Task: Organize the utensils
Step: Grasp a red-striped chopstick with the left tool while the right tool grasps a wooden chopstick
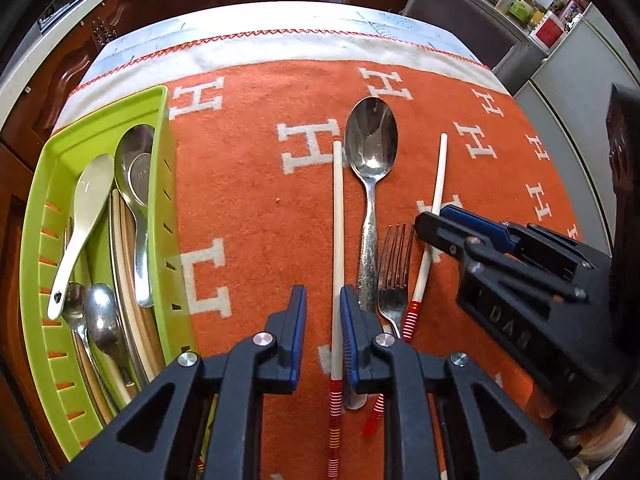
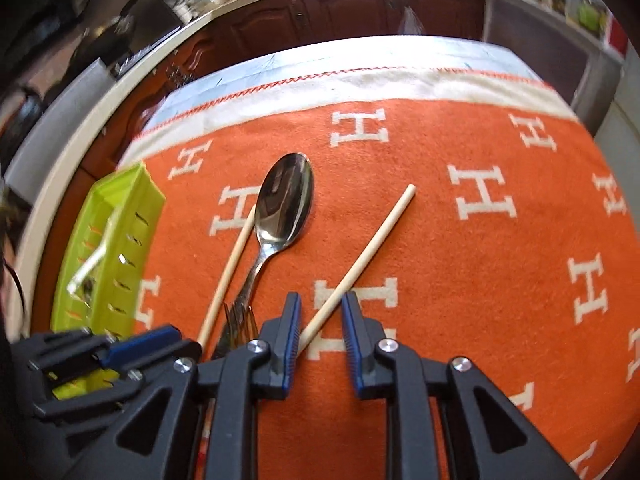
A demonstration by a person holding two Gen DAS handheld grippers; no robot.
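Two cream chopsticks with red-striped ends, a large steel spoon and a fork lie on the orange cloth. My left gripper is open, its jaws on either side of the left chopstick. My right gripper is open over the right chopstick, which passes between its jaws; it also shows in the left wrist view. The spoon and fork show left of it. A green utensil tray at the left holds several spoons and chopsticks.
The orange blanket with white H letters covers the table; its white hem and the far table edge lie beyond. Dark wood cabinets stand behind. A counter with jars runs at the upper right.
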